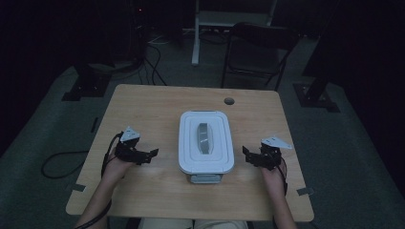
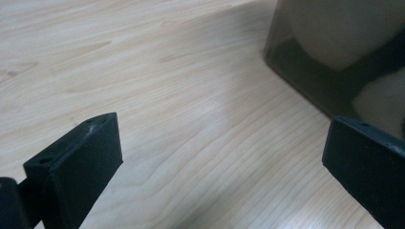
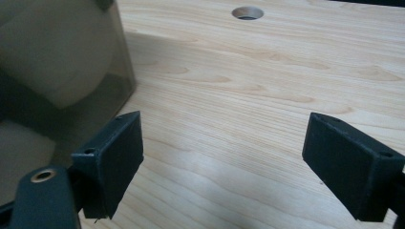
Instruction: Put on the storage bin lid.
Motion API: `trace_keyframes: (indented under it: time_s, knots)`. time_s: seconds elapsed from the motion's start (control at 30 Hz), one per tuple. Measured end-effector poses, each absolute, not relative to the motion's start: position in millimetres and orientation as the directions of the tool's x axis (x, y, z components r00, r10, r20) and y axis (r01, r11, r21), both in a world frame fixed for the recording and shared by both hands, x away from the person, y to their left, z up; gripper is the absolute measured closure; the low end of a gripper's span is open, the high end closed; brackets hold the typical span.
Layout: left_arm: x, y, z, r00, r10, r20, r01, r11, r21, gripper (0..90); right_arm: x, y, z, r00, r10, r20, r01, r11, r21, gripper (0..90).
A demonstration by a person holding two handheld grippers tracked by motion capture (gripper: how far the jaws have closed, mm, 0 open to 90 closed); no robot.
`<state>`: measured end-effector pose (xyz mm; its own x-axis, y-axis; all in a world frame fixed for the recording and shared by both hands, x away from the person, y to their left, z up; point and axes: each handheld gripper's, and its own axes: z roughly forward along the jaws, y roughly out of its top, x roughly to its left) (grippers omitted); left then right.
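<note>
A lidded storage box (image 1: pixel 206 142) with a white lid and a grey handle sits in the middle of the wooden table (image 1: pixel 143 102). My left gripper (image 1: pixel 152 155) rests on the table left of the box, open, with nothing between its jaws. My right gripper (image 1: pixel 246 154) rests to the right of the box, also open and empty. In the left gripper view the box's smoky clear wall (image 2: pixel 305 71) stands at the upper right, pale round shapes showing through it. The same kind of wall (image 3: pixel 62 71) is at the left in the right gripper view.
A round cable hole (image 1: pixel 229 101) lies in the table behind the box, also in the right gripper view as the hole (image 3: pixel 247 13). A dark folding chair (image 1: pixel 258 52) and stand bases sit on the floor beyond the table. Bare wood surrounds both grippers.
</note>
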<state>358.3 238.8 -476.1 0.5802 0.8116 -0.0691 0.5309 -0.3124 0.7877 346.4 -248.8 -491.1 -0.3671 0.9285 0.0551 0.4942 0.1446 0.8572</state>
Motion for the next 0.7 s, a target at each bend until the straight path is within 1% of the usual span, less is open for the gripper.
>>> trace_keyframes:
  time_s: [0.27, 0.47, 0.63, 0.7]
  knots:
    - [350.6, 258.2, -482.4, 0.537, 0.84, -0.073, 0.547, -0.281, 0.789, 0.6, 339.3, -270.6, -490.5, -0.298, 0.953, 0.048, 0.5, 0.113, 0.858, 14.0]
    - [346.3, 270.4, -488.8, 0.512, 0.856, -0.079, 0.574, -0.272, 0.773, 0.6, 332.1, -290.2, -494.7, -0.236, 0.968, 0.085, 0.523, 0.053, 0.85, 14.2]
    - [341.2, 280.8, -490.8, 0.482, 0.873, -0.082, 0.588, -0.252, 0.769, 0.6, 324.1, -302.2, -498.0, -0.202, 0.978, 0.056, 0.536, 0.062, 0.842, 14.2]
    - [339.0, 284.8, -491.8, 0.47, 0.878, -0.084, 0.594, -0.245, 0.766, 0.6, 320.4, -306.0, -500.6, -0.171, 0.985, 0.038, 0.542, 0.062, 0.838, 14.2]
